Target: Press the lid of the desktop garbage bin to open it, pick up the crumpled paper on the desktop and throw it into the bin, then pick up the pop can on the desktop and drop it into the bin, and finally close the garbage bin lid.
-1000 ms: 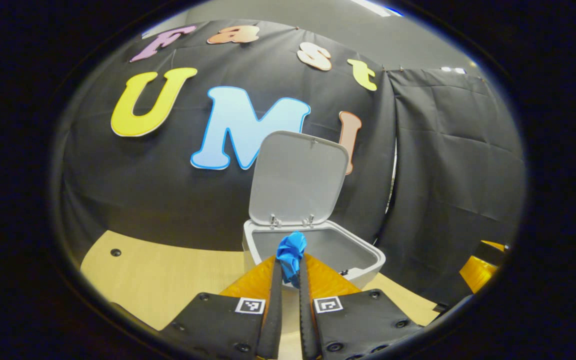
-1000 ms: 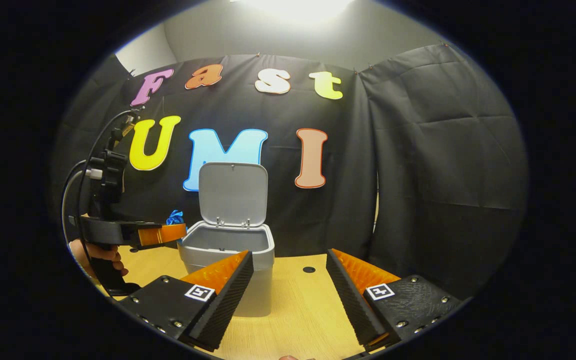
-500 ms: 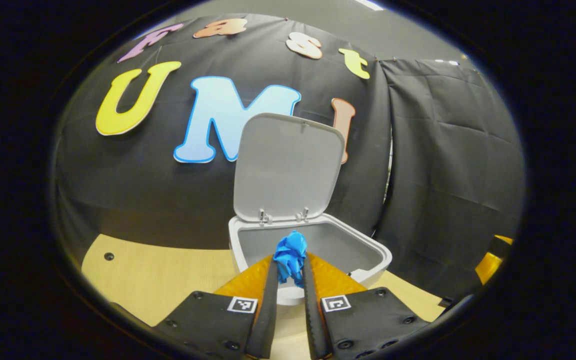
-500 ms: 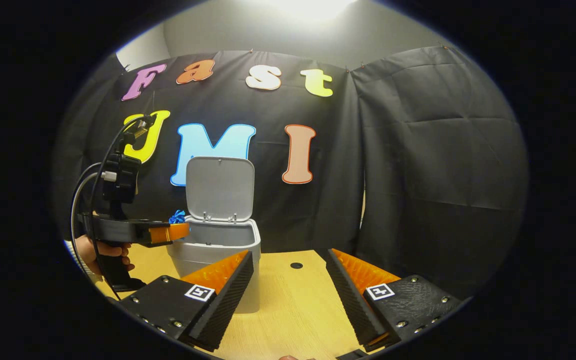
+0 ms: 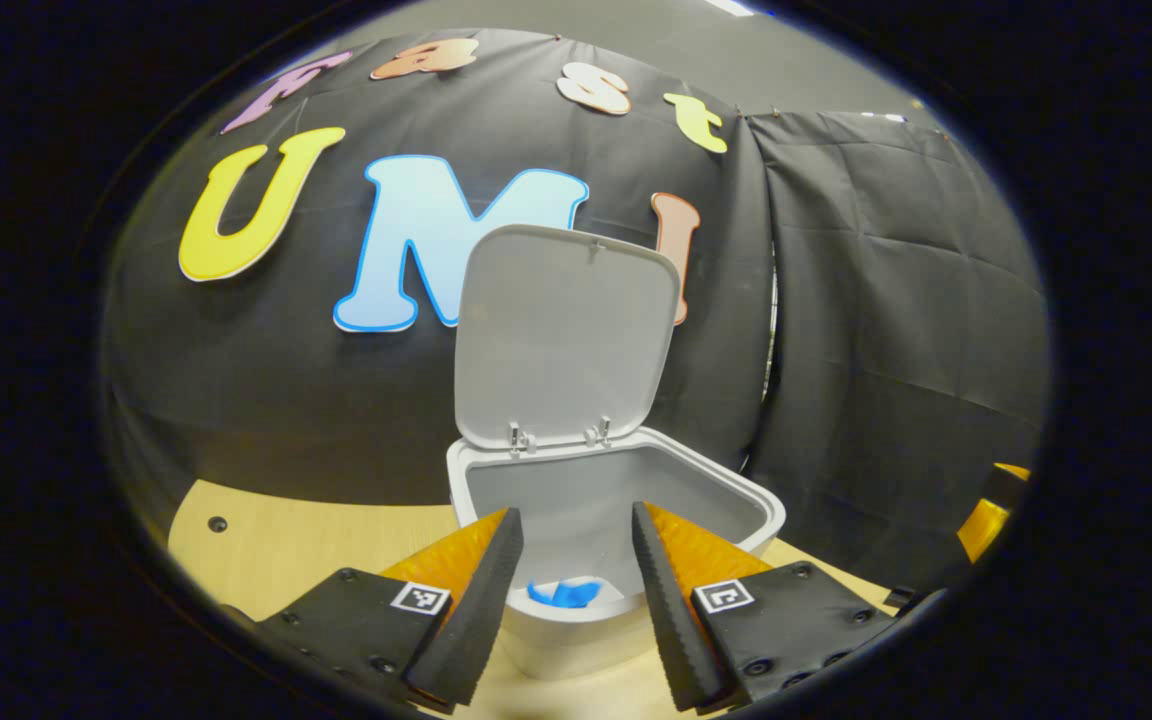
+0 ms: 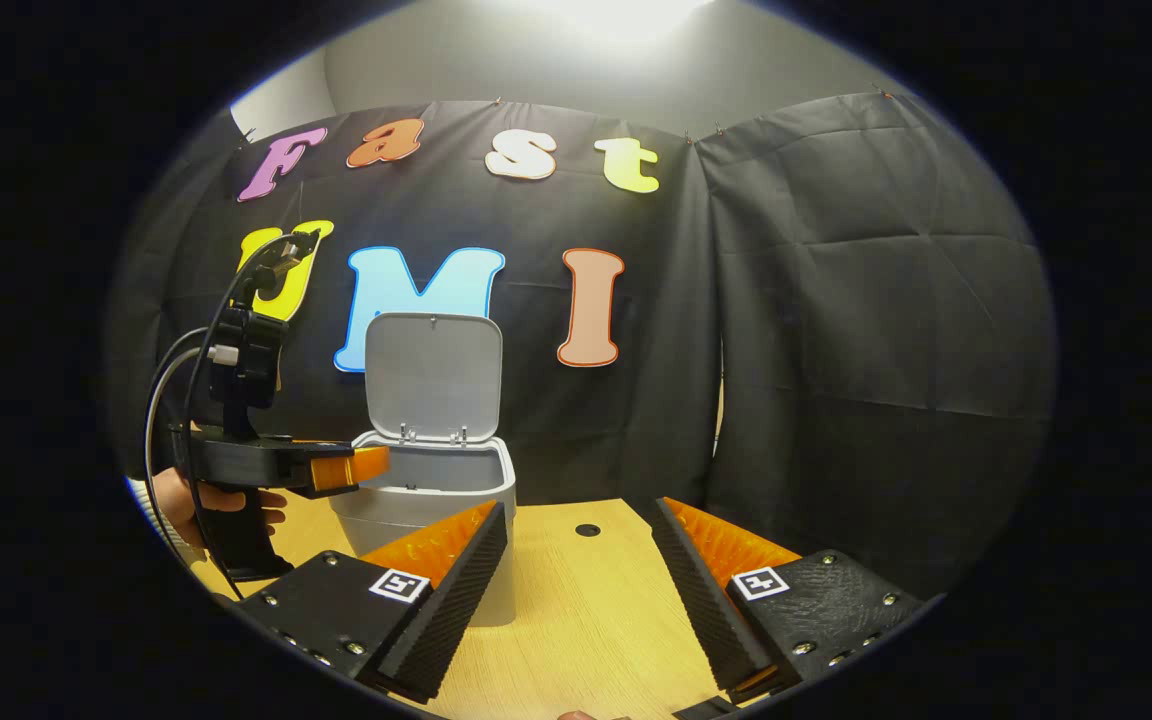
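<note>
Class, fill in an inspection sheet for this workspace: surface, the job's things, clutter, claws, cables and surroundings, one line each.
Surface: light wooden desktop with a small dark hole.
Job's things: grey plastic desktop bin, its hinged lid standing open; crumpled blue paper lying inside the bin. Pop can: nothing seen.
Clutter: nothing seen.
Claws: left claw open above the bin's front rim, empty; right claw open and empty over the desktop.
Cables: black and grey cables looping from the left claw's handle, held by a hand.
Surroundings: black cloth booth wall; pale wall above.
</note>
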{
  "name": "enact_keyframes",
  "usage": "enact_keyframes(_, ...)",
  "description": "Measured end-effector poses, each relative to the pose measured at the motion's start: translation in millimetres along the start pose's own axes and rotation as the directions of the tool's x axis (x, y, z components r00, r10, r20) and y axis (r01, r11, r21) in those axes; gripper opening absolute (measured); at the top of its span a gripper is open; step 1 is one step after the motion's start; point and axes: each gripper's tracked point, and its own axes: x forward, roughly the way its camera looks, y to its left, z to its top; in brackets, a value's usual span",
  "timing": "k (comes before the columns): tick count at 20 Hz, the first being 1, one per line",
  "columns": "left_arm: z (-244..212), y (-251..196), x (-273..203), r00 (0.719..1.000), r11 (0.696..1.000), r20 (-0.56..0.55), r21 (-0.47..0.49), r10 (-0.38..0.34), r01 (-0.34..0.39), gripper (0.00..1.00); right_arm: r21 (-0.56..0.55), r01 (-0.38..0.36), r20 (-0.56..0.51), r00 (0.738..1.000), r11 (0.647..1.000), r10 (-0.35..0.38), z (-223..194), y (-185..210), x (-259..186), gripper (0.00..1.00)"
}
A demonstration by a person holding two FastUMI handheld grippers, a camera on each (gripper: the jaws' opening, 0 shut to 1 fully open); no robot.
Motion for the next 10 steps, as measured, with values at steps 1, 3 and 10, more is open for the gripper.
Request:
enact_keyframes(1, 0, 0, -1, 1.0, 1.0, 0.003, -0.007, -0.003, 0.003, 0.74, -0.001, -0.002, 0.002, 1.0, 1.0, 0.002, 0, 1, 0, 0.94)
enact_keyframes(3, 1, 1, -5, 1.0, 1.0, 0.009, -0.013, -0.001, 0.001, 0.86, -0.007, -0.011, 0.004, 1.0, 1.0, 0.011, 1, 5, 1, 0.94)
enact_keyframes(10, 14, 18, -39, 0.996, 0.998, 0.068, -0.028, 0.056, -0.054, 0.95, -0.005, -0.108, 0.031, 0.994, 0.994, 0.108, 7, 31, -1, 0.94)
